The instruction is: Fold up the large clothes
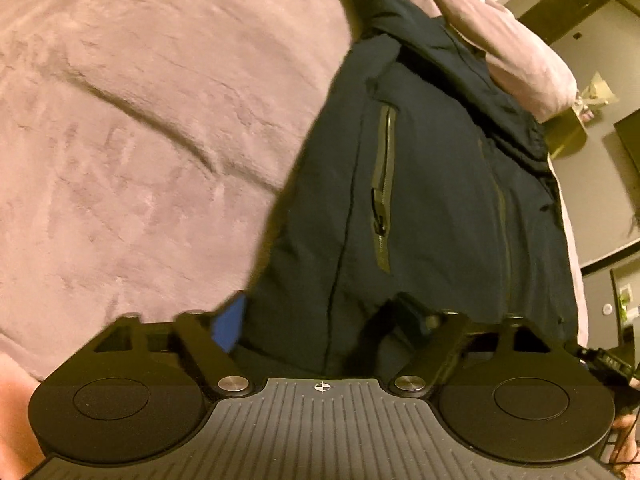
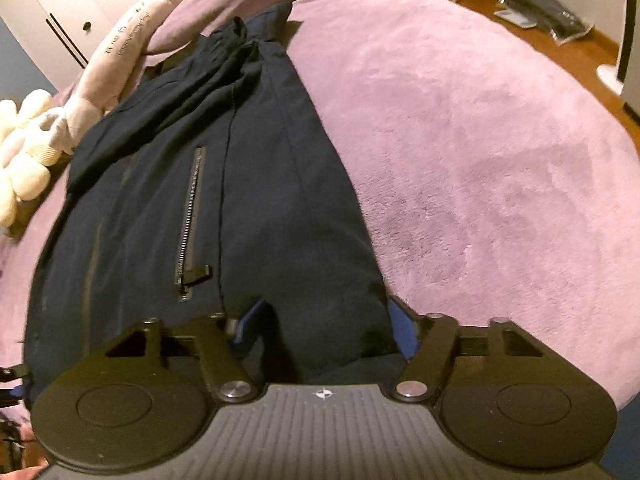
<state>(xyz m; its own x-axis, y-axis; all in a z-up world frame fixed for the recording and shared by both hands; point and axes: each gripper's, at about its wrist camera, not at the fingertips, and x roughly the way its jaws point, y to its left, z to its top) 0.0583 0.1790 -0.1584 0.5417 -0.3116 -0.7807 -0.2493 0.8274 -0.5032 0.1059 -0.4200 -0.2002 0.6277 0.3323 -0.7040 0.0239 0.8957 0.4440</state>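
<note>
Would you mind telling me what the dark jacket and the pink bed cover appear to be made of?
The jacket looks like smooth matte navy synthetic, perhaps padded, judging by its puffy folds; its pocket zipper shows pale, possibly metal teeth. The bed cover looks like plush fleece, its nap brushed into streaks.

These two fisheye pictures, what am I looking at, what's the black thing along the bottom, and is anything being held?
Each picture comes from a camera on a hand-held gripper, looking forward along its two fingers; a person holds one in each hand. The black discs and ribbed plate are the gripper's body. One view shows the left gripper, the other the right gripper. A dark navy jacket with pocket zippers lies on a pink fleece blanket, with plush toys beside it. Both grippers straddle the jacket's near hem; whether they pinch it is unclear.
</note>
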